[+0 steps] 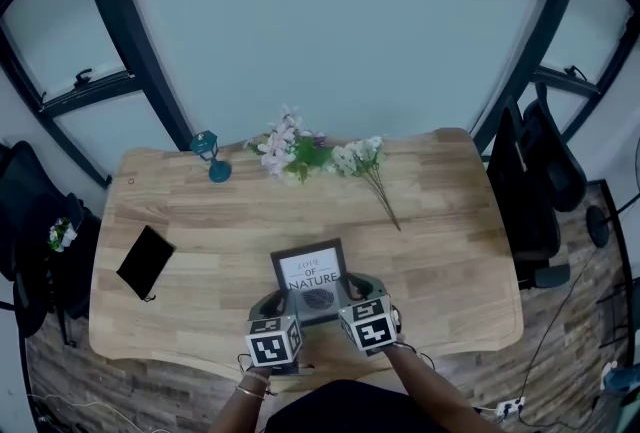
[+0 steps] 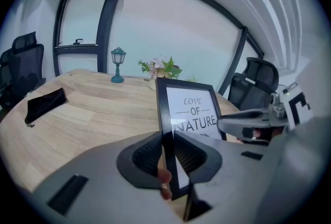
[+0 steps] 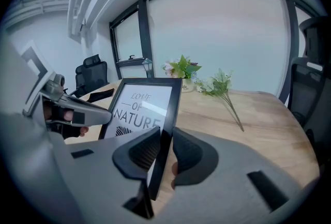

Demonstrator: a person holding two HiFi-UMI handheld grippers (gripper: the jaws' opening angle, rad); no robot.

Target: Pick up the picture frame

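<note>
A black picture frame (image 1: 311, 278) with a white print reading "LOVE OF NATURE" is held tilted above the near edge of the wooden table (image 1: 200, 211). My left gripper (image 1: 282, 313) is shut on the frame's left edge (image 2: 164, 130), its ribbed pads (image 2: 147, 153) pressing both faces. My right gripper (image 1: 352, 306) is shut on the right edge of the frame (image 3: 168, 114), with the edge between its pads (image 3: 189, 153). In each gripper view the other gripper shows across the frame. The frame's lower part is hidden behind the jaws.
A teal lantern (image 1: 208, 155), a bunch of pink and white flowers (image 1: 295, 151) and a loose flower sprig (image 1: 368, 166) lie along the table's far side. A black pouch (image 1: 146, 261) rests at the left. Black office chairs (image 1: 535, 171) stand on both sides.
</note>
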